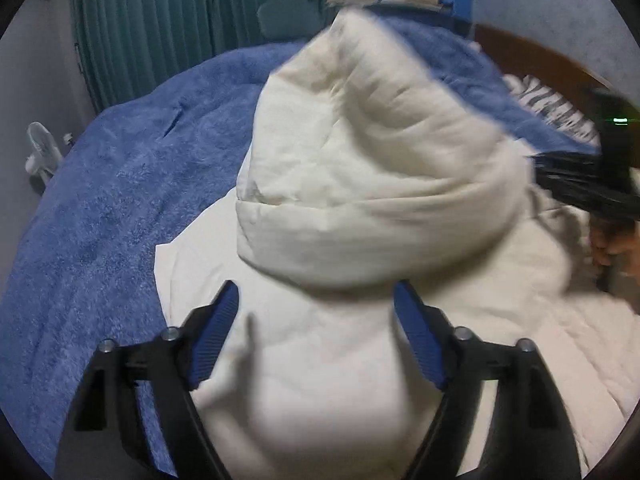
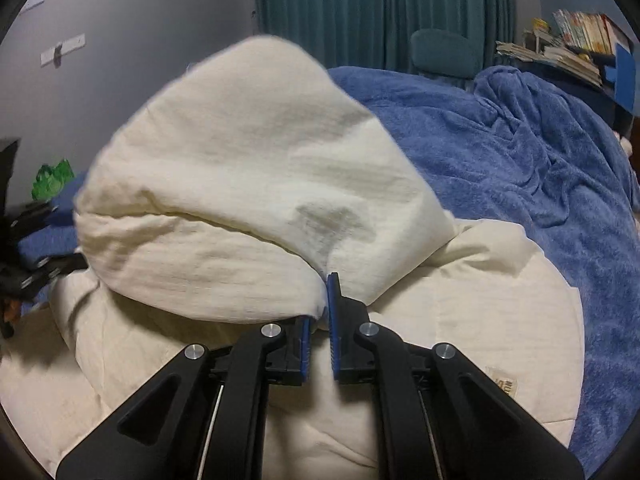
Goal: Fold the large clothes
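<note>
Blue-padded fingers (image 2: pixel 334 312) of the right gripper (image 2: pixel 320 320) are clenched on a pinch of a cream quilted garment (image 2: pixel 256 184), the cloth rising from between the pads into a thick raised fold that arches up and over ahead of the fingertips. The left gripper (image 1: pixel 316 308) stands released, its two blue pads (image 1: pixel 216 332) spread wide to either side of the same cream garment (image 1: pixel 360 168); fabric lies between and beneath them, but neither pad presses on it. From the left wrist view, the bulky fold sits just beyond the open fingertips, with the right gripper (image 1: pixel 584 188) a dark blur at the fold's far right edge and a hand (image 1: pixel 616 248) just below it. The rest of the garment is spread flat under both tools on a blue fleece blanket (image 1: pixel 120 184) covering the bed.

The work appears to be mid-fold: one side of the garment is lifted and being carried across the part lying flat, with only the right tool bearing it. The next move likely calls for the left fingers to close on the near edge of the raised fold, level with the right grip, so both ends travel together. Padding this thick may slump or roll if carried from one corner alone, so a matched hold and an even lay-down seem needed.
</note>
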Motion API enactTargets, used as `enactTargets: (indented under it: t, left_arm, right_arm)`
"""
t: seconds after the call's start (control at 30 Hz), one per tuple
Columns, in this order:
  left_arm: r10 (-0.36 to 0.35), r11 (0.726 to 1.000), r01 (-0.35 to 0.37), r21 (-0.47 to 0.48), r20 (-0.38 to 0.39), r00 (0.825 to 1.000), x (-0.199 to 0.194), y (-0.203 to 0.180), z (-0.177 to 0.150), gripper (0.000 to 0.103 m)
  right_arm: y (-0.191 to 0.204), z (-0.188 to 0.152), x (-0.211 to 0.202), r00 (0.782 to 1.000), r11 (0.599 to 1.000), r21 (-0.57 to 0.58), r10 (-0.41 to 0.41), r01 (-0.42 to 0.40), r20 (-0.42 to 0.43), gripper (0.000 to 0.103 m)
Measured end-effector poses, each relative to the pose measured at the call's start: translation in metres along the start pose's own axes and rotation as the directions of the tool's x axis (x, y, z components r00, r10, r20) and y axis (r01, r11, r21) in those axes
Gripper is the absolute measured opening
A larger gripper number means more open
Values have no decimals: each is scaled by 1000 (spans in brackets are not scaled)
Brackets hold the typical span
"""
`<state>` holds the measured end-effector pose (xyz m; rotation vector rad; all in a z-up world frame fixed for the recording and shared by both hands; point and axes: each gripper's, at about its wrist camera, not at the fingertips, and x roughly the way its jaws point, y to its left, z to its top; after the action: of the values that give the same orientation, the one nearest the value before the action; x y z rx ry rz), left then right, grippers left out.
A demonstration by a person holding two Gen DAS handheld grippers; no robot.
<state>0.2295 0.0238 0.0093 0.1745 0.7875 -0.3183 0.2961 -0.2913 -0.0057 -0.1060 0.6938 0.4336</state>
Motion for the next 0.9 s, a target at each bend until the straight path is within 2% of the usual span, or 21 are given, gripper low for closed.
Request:
enactTargets:
  t: [0.1, 0.2, 0.37, 0.4, 0.5, 0.57, 0.63, 0.67, 0.73, 0.77, 0.8, 0.9]
  left_arm:
    - [-10, 1000, 10, -4, 24, 1000, -17, -5, 2, 76]
    - [-69, 997, 72, -32, 83, 994, -29, -11, 26, 76]
    - [-204, 976, 215, -37, 192, 960, -29, -34, 79, 73]
    - [-196, 978, 205, -26, 193, 961, -24, -41, 86, 67]
    - [-120, 993, 121, -1, 136, 983, 7, -51, 95, 65]
    - [-61, 998, 61, -7, 69, 996, 35, -43, 88, 65]
    - [-56, 997, 56, -53, -3, 998, 58, -26, 74, 65]
    - [-74, 994, 72, -82, -23, 997, 66, -19, 69, 65]
    - [-104, 986, 100, -130, -23, 994, 72, -6, 57, 65]
    - [-120, 983, 117, -143, -13, 993, 73, -1, 50, 65]
    - [-120, 982, 117, -148, -13, 993, 74, 2, 46, 65]
    - [-110, 986, 108, -130, -10, 994, 73, -1, 44, 65]
  right_arm:
    - [-4, -1, 3, 1000, 999, 32, 18, -17, -2, 8]
    - [-1, 0, 5, 1000, 1000, 13, 5, -5, -5, 8]
    - [2, -1, 6, 1000, 1000, -3, 1, -1, -9, 11]
    - [2, -1, 6, 1000, 1000, -4, 3, -3, -8, 11]
    - [3, -2, 5, 1000, 1000, -10, 4, -4, -4, 12]
    - [2, -3, 4, 1000, 1000, -8, 12, -12, -3, 13]
    - [1, -3, 4, 999, 999, -14, 32, -32, -6, 16]
    - [2, -2, 4, 999, 999, -32, 40, -40, -17, 21]
    - [5, 0, 4, 996, 994, -80, 66, -71, -55, 39]
    - [5, 1, 2, 994, 991, -91, 89, -95, -67, 68]
    - [1, 2, -3, 989, 987, -90, 130, -136, -68, 79]
    - [-14, 9, -19, 982, 981, -36, 188, -188, -9, 77]
